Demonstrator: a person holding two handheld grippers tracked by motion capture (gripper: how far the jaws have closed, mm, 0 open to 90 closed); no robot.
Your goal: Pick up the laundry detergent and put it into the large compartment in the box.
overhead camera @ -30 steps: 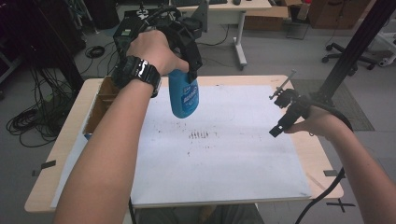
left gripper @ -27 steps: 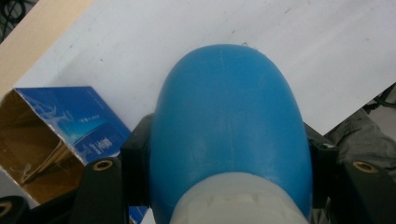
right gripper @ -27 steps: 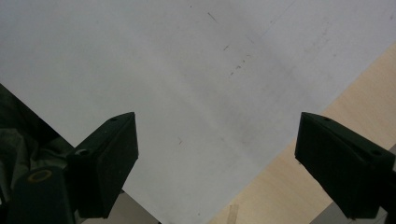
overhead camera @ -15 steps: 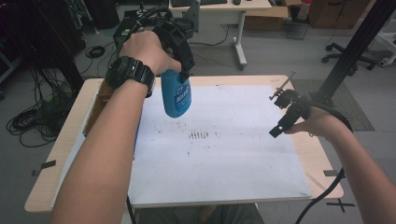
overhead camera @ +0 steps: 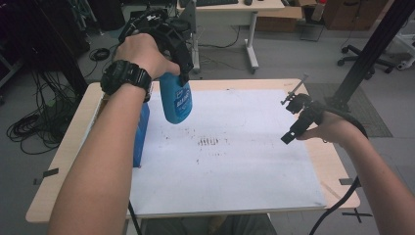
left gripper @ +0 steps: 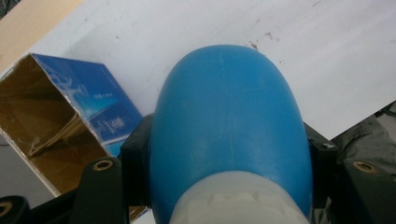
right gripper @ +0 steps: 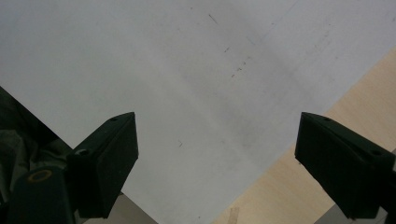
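A blue plastic bottle (overhead camera: 175, 104) hangs above the far left part of the white sheet (overhead camera: 235, 176), with my left gripper (overhead camera: 177, 78) shut on its upper part. In the left gripper view the bottle (left gripper: 229, 116) bulges between the two black jaws, which press on its sides. Below and to its left lies a blue cardboard box (left gripper: 100, 109) with its open end showing brown inside. The same box (overhead camera: 142, 132) lies at the sheet's left edge in the high view. My right gripper (overhead camera: 289, 136) hovers over the sheet's right edge. Its jaws (right gripper: 217, 154) stand wide open with nothing between them.
Dark smudges (overhead camera: 209, 142) mark the sheet's middle. A metal clamp (overhead camera: 294, 94) sits at the wooden table's (overhead camera: 63, 161) far right edge, beside a black slanted post (overhead camera: 372, 54). Cables (overhead camera: 29, 127) lie on the floor to the left, and a desk (overhead camera: 235, 10) stands behind.
My left hand has carried the bottle leftwards, closer to the blue box. The right hand has stayed where it was.
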